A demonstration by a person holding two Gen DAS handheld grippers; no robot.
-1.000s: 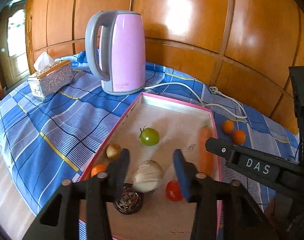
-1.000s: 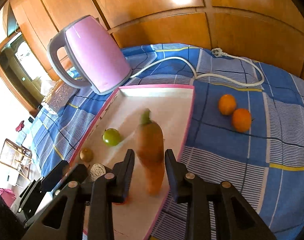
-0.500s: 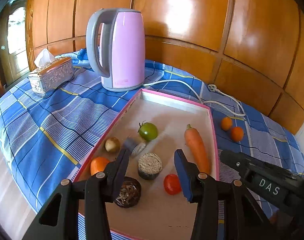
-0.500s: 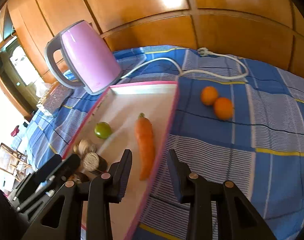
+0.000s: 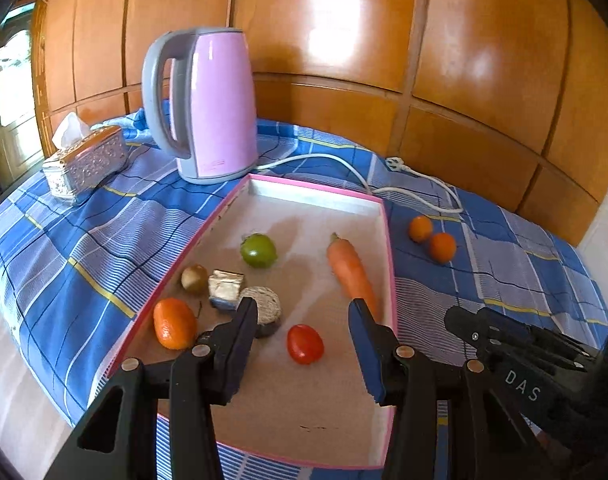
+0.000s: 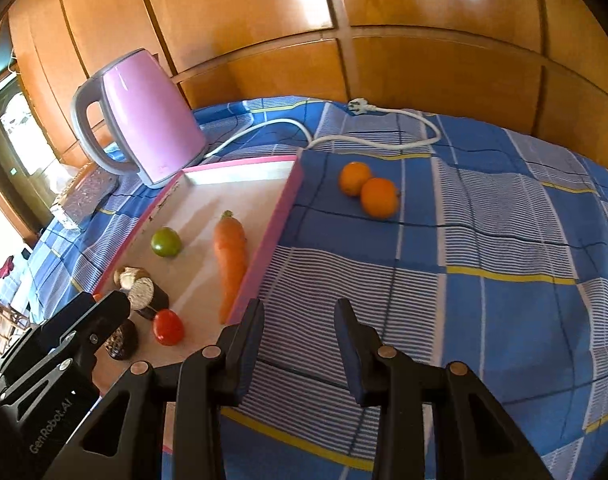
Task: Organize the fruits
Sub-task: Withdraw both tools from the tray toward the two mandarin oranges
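Observation:
A pink-rimmed tray [image 5: 387, 236] [image 6: 288, 196] holds a carrot [image 5: 349, 270] [image 6: 232, 252], a green tomato [image 5: 258, 250] [image 6: 166, 242], a red tomato [image 5: 305, 344] [image 6: 168, 327], an orange fruit [image 5: 174, 324], a small brown fruit [image 5: 194, 278], a foil-wrapped piece [image 5: 226, 288] and a round grey-topped item [image 5: 266, 312] [image 6: 146, 296]. Two oranges [image 5: 431, 238] [image 6: 367, 192] lie on the cloth right of the tray. My left gripper [image 5: 302, 324] is open and empty above the tray's near half. My right gripper [image 6: 300, 320] is open and empty over the cloth, right of the tray.
A pink kettle [image 5: 208, 104] [image 6: 144, 120] stands behind the tray, its white cord [image 5: 415, 184] [image 6: 383, 128] trailing across the blue checked cloth [image 6: 483, 280]. A silver tissue box [image 5: 86, 162] sits at the far left. Wooden panels back the table.
The right gripper has let go of the carrot, which now lies in the tray, and drawn back to the right. The left gripper has released the grey-topped item and pulled back.

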